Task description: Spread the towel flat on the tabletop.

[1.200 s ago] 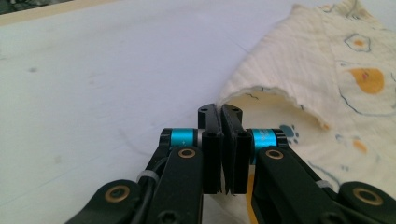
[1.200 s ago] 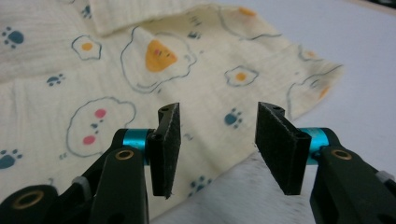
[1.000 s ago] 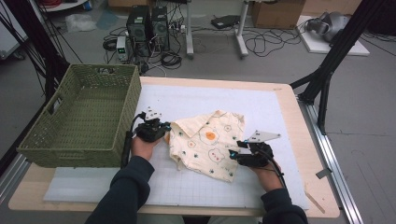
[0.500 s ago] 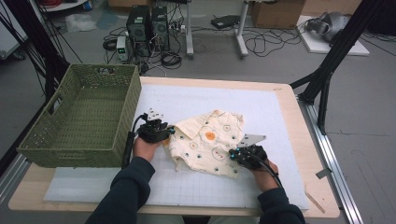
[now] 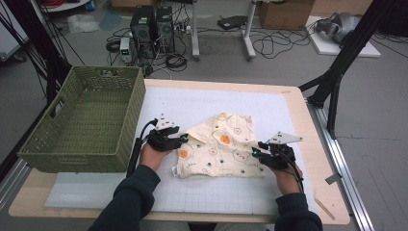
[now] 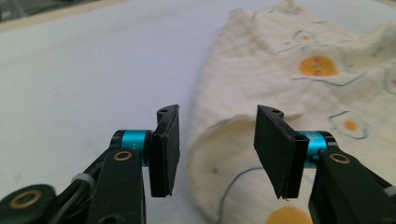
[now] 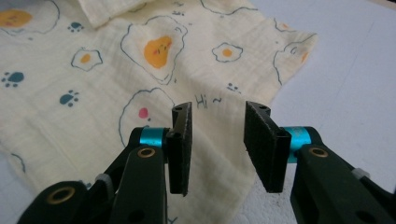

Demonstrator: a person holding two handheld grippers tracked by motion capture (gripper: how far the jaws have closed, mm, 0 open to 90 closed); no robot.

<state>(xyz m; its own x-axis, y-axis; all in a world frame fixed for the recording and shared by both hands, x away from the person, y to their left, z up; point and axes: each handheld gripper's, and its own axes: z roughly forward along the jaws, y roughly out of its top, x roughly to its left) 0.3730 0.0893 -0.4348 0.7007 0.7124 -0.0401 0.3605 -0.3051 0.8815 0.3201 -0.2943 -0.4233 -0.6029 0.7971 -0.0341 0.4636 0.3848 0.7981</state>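
A cream cloth point(image 5: 221, 147) printed with fried eggs and paw prints lies spread on the white mat point(image 5: 202, 108). My left gripper point(image 5: 184, 138) rests at the cloth's left edge, open, with a raised fold of the cloth point(image 6: 224, 140) between its jaws. At the cloth's right side, my right gripper point(image 5: 255, 150) is open just above the fabric point(image 7: 154, 70), nothing pinched between its jaws. In the gripper views, the left gripper point(image 6: 215, 135) and the right gripper point(image 7: 217, 128) both show a wide gap.
A green woven basket point(image 5: 84, 118) stands on the table's left side, close to my left hand. The table's wooden edge point(image 5: 312, 144) runs along the right. Computers and cables lie on the floor beyond the table.
The cloth went from bunched to spread flatter. My right gripper swung left onto the cloth, then back right to its right edge. The left gripper stayed at the left edge.
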